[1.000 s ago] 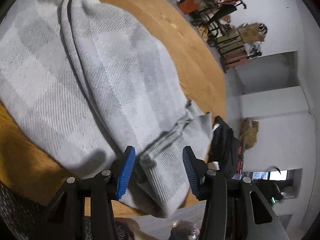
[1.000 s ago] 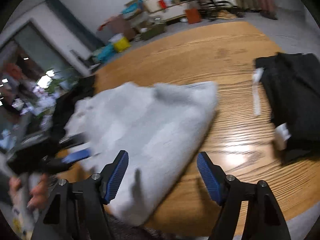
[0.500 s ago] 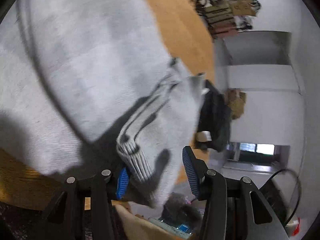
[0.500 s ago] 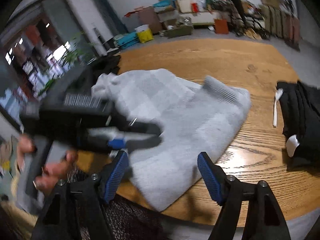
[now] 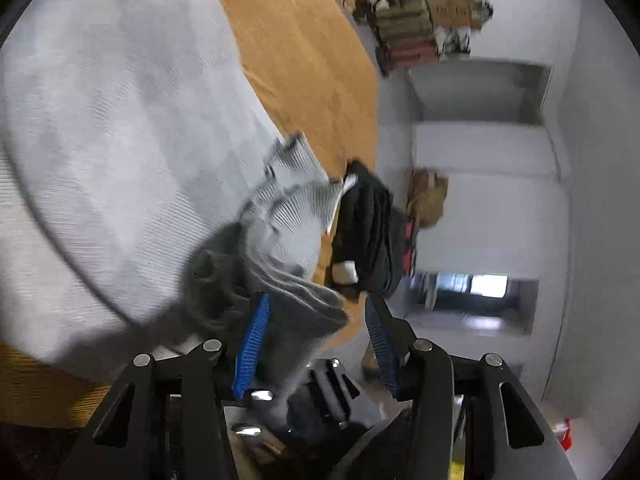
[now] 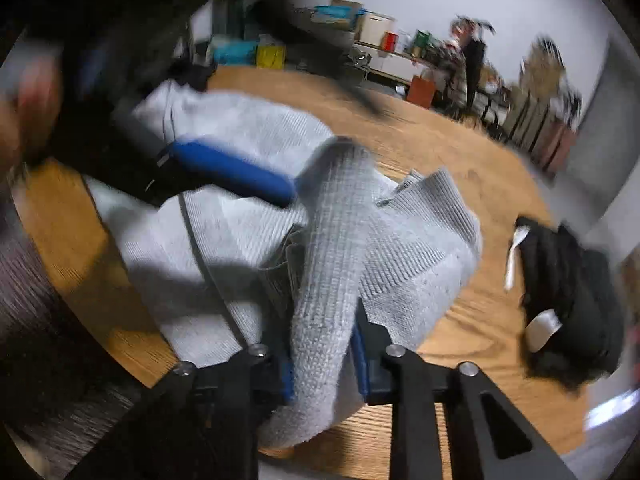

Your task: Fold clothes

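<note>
We've got a grey knit sweater point(image 6: 248, 240) lying in a loose heap on the round wooden table point(image 6: 472, 152), near the edge closest to us, w/ a ribbed hem or cuff point(image 5: 298, 196) sticking up toward the table's far side. Our right gripper point(image 6: 324, 360) has its blue pads pressed tight on a thick ribbed fold of the sweater, which runs up & away from the jaws as a raised band; no gap between pads and cloth that we can see. Our left gripper point(image 5: 316, 344) has its jaws wide apart; a dark, shaded fold of the sweater lies against the inside of the left pad point(image 5: 252, 348) and fills part of the gap, while the right pad stands clear of the cloth, so nothing is pinched there. In the right wrist view the left gripper point(image 6: 236, 172) shows at upper left, blurred, its blue pad lying over the sweater, w/ a hand point(image 6: 24, 112) behind it. Whether that pad touches the knit we can't tell, the pic's too smeared. A folded black garment point(image 6: 568, 296) w/ white tags sits on the table just beside the sweater, on the right side in the right wrist view, apart from it by a strip of bare wood. Boxes & clutter point(image 6: 376, 36) line the room's far wall
</note>
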The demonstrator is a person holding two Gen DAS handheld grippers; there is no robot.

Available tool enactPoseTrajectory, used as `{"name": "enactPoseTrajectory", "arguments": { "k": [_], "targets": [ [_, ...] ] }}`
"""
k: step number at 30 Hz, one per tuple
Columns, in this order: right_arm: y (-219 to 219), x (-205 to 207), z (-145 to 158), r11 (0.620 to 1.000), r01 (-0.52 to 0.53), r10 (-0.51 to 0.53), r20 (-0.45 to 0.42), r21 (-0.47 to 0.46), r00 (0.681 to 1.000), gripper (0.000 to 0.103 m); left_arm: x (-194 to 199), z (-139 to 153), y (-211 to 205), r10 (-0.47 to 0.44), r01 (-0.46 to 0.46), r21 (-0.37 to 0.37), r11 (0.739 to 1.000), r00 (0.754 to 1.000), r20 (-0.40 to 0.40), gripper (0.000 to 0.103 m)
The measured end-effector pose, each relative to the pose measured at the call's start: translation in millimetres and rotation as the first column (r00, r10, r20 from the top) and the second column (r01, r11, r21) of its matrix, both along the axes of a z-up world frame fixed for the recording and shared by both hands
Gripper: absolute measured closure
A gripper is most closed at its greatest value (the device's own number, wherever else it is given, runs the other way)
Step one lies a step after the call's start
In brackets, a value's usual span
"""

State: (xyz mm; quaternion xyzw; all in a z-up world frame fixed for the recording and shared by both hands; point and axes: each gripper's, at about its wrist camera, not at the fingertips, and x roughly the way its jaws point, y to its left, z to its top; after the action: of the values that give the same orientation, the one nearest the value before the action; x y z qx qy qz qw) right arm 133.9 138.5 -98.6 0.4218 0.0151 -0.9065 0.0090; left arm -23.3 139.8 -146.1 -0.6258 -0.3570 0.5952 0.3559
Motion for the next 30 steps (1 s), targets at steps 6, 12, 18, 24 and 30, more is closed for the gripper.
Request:
{"name": "enactPoseTrajectory", "arguments": {
  "k": [6,12,18,24,30],
  "targets": [
    [32.0,3.5,11.9,0.98,0.059,-0.064,-0.019,-0.189,0.998,0.082,1.8,-9.4,-17.5,0.081,-0.081,-0.013,0.997,0.997,0.018,0.037],
    [47.1,9.4,17.1,0.959,0.081,-0.095,-0.04,-0.273,0.995,0.082,-4.7,-33.8,-4.8,0.056,-0.055,-0.007,0.998,0.989,0.136,0.035],
    [30.1,5.4,12.1,0.977,0.046,-0.055,-0.038,-0.209,0.998,0.082,-8.4,-41.4,9.7,-0.003,-0.034,0.16,0.987,0.974,0.226,0.034],
    [7.9,10.0,8.9,0.994,-0.059,0.053,-0.068,-0.09,0.996,0.082,-12.7,-41.4,7.3,-0.083,0.045,0.162,0.986,0.968,0.236,0.029],
    [-17.2,2.9,0.2,0.986,-0.165,0.166,-0.052,0.02,0.985,0.082,-27.6,-41.7,25.3,-0.191,0.206,-0.038,0.978,0.951,0.243,0.028]
  ]
}}
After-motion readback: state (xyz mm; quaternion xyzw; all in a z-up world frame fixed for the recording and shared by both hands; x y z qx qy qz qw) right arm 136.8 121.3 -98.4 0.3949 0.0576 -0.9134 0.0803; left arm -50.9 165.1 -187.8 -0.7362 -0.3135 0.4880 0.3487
